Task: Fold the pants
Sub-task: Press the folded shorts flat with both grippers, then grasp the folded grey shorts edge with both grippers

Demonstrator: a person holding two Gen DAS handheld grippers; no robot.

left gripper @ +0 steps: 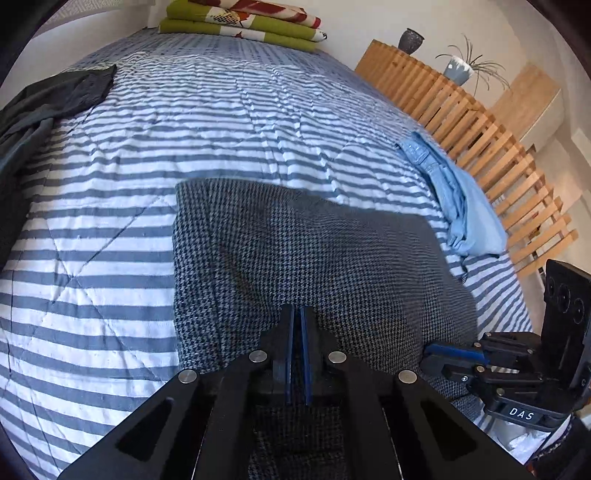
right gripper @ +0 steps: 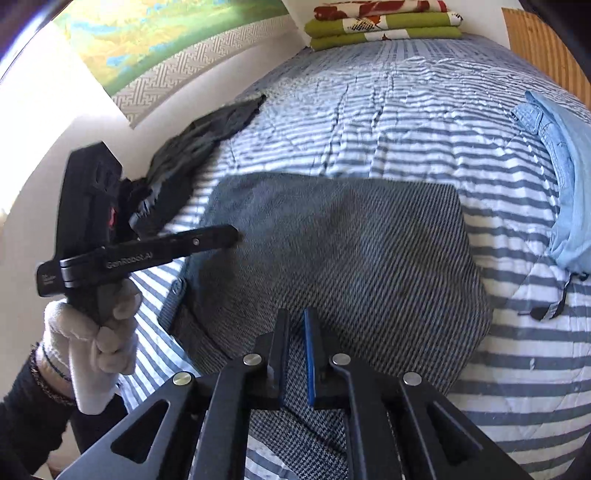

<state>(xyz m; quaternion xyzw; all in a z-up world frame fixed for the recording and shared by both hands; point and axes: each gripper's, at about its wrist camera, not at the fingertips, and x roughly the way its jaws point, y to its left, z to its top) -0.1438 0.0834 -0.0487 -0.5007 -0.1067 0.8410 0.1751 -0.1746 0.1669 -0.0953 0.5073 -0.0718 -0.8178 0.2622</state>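
Note:
The grey houndstooth pants [left gripper: 314,251] lie folded into a broad rectangle on the striped bed, also seen in the right wrist view [right gripper: 343,251]. My left gripper [left gripper: 297,314] hovers over their near part, fingers pressed almost together with nothing visibly between them. From the right wrist view, the left gripper [right gripper: 236,236] reaches over the pants' left edge, held by a white-gloved hand [right gripper: 99,332]. My right gripper [right gripper: 295,317] is above the near middle of the pants with a narrow gap between its fingers. In the left wrist view, the right gripper [left gripper: 428,354] sits at the pants' right near edge.
A blue-and-white striped quilt [left gripper: 184,129] covers the bed. A dark garment [left gripper: 55,96] lies at the left, a light blue shirt [left gripper: 454,192] at the right edge. Folded green blankets [left gripper: 240,22] sit at the far end. A wooden slatted frame [left gripper: 480,129] runs along the right.

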